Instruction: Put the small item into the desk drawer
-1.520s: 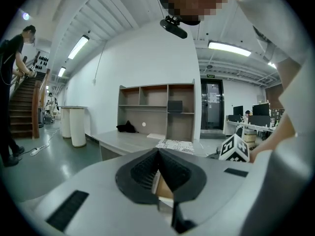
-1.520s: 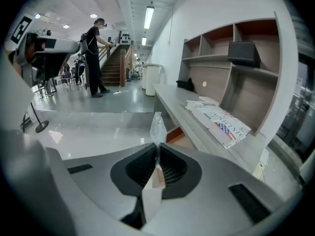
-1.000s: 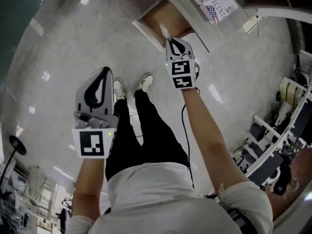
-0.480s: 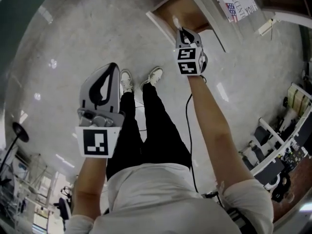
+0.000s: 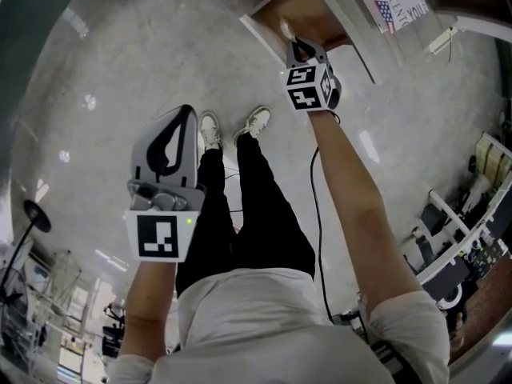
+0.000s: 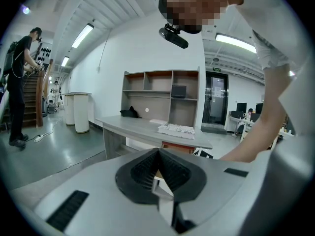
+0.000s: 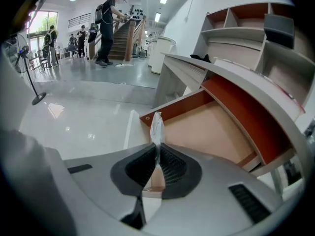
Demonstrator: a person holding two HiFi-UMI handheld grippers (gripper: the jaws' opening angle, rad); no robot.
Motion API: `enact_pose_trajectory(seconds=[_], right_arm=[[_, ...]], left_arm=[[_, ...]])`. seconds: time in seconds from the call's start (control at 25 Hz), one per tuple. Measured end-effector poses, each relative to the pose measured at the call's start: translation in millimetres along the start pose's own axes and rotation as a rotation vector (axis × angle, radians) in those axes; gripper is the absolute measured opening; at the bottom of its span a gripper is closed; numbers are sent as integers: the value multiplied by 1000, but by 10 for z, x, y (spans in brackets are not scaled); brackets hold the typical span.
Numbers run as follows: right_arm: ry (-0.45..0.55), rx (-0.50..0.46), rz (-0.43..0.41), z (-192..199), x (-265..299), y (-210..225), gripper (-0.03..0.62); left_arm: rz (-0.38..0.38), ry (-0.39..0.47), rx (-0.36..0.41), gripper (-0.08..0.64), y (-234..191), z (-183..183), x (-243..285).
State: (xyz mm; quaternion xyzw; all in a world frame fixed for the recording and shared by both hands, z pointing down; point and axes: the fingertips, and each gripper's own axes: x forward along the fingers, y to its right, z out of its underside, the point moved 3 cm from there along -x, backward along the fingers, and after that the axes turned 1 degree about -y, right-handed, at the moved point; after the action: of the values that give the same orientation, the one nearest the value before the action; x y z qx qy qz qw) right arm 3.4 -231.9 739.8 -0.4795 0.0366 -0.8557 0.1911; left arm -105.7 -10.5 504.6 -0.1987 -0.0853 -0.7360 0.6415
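My right gripper [image 5: 294, 45] [image 7: 157, 150] is shut on a small clear plastic packet [image 7: 156, 126] [image 5: 286, 29], which sticks up past the jaw tips. It hangs over the near corner of the open desk drawer [image 7: 199, 127] [image 5: 302, 13], whose pale wooden bottom shows bare. The gripper points steeply down towards it. My left gripper [image 5: 179, 114] [image 6: 158, 154] is held out at the left, well away from the drawer. Its jaws meet at the tips with nothing between them.
The grey desk [image 7: 231, 80] with open shelves [image 7: 246, 28] stands over the drawer. In the left gripper view a keyboard-like item [image 6: 176, 129] lies on the desktop. My own legs and shoes [image 5: 240, 182] and a cable are on the polished floor. A person [image 7: 109, 26] stands by distant stairs.
The right gripper has sunk towards the open drawer, still carrying the packet. The left gripper has stayed about where it was.
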Motion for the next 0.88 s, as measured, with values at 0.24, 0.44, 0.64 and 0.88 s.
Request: enact_pose_trajectory(seconds=[0.24,0.44,0.64,0.88], right_arm=[[-36,-44,-27,-28,121,0,31],[-57,-136,-54,-22,146,-92,31],[-80,-142,-64,18,170,-122,31],[-92,-160,-73,35,191,-189,31]], left_arm=[[3,-10,-1,17,-45,30,-15],[8,-14,4,17,-67,24,-1],[20,-9,7,17,-54,10,6],[17,-27,-3,18,-75,114,-81]])
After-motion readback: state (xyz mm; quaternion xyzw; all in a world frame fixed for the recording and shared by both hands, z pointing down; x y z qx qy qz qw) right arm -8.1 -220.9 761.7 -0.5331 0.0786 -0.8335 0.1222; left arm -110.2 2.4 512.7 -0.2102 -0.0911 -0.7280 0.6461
